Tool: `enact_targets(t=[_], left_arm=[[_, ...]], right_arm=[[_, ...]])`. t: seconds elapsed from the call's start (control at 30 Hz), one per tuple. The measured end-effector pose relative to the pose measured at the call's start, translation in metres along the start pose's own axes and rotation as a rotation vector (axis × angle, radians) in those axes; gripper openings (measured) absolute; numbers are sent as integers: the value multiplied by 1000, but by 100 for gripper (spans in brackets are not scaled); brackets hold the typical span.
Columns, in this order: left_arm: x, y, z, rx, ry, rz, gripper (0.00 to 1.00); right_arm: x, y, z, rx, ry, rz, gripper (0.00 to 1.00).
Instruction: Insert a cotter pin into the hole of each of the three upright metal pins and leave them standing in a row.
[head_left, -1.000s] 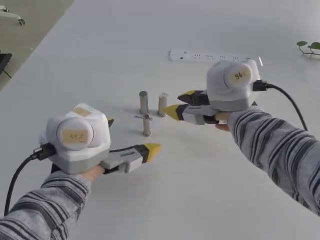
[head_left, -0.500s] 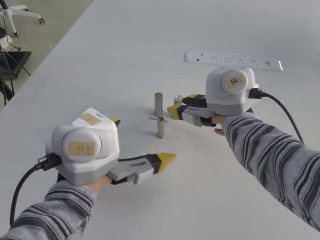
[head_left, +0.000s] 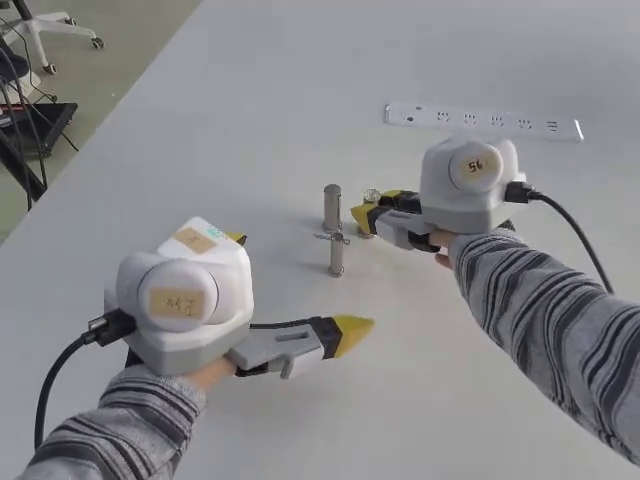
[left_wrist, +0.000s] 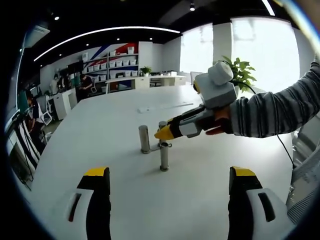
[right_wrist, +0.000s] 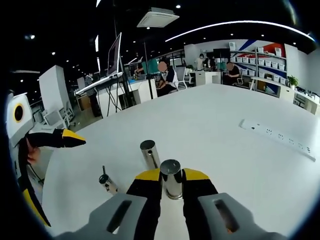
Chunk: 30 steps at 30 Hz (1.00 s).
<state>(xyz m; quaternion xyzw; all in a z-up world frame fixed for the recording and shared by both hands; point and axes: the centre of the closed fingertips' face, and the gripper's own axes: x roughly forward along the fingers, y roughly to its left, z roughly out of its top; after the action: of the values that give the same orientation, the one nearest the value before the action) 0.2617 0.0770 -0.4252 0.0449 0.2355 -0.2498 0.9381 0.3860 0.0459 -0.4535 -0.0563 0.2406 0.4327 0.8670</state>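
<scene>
One of the three upright silver steel pins, the near cottered pin (head_left: 337, 257), already carries a thin wire cotter pin (head_left: 330, 238) through its head, so we judge the task about a third done. Our right gripper (head_left: 368, 207) has its yellow-tipped fingers (right_wrist: 148, 175) clenched on the second silver steel pin, the held pin (right_wrist: 171, 181). This pin stands on the white table (head_left: 250, 120) just beside the third one, the bare silver pin (head_left: 332, 207). Our left gripper (head_left: 300, 282) is released, its fingers spread wide and carrying nothing, low over the table on our side of the pins.

We read the step in hand as steadying or placing the held pin. Next it needs a loose cotter pin; where the spares lie we cannot tell. The left fingers would have to bring one and line it up with the small cross hole, which is too small for us to make out.

Room is generous. Open table surface lies all round, the long white power strip (head_left: 480, 120) is well behind, and the table's left edge (head_left: 125, 100) is well apart from the work. The pins stand close together, so we think a sideways sweep could topple a neighbour.
</scene>
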Motion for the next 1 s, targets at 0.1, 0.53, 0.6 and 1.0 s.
enact_targets(t=[0.1,0.53,0.6,1.0], left_arm=[[0,-1,-1,-1,2,-9,99],[-11,-4,-1,24,2,3,99],[-13,-5,-1,25,2,1,98],[-21,-15,-2,11,0,-17,97]], right_arm=[[-2,0,1,-18,1,-12,9],[-23,-14,1,-61,8,-121,8],[-30,-14,1,-62,8,-139,8],[-58,-14,-10,-59,29,-194,8]])
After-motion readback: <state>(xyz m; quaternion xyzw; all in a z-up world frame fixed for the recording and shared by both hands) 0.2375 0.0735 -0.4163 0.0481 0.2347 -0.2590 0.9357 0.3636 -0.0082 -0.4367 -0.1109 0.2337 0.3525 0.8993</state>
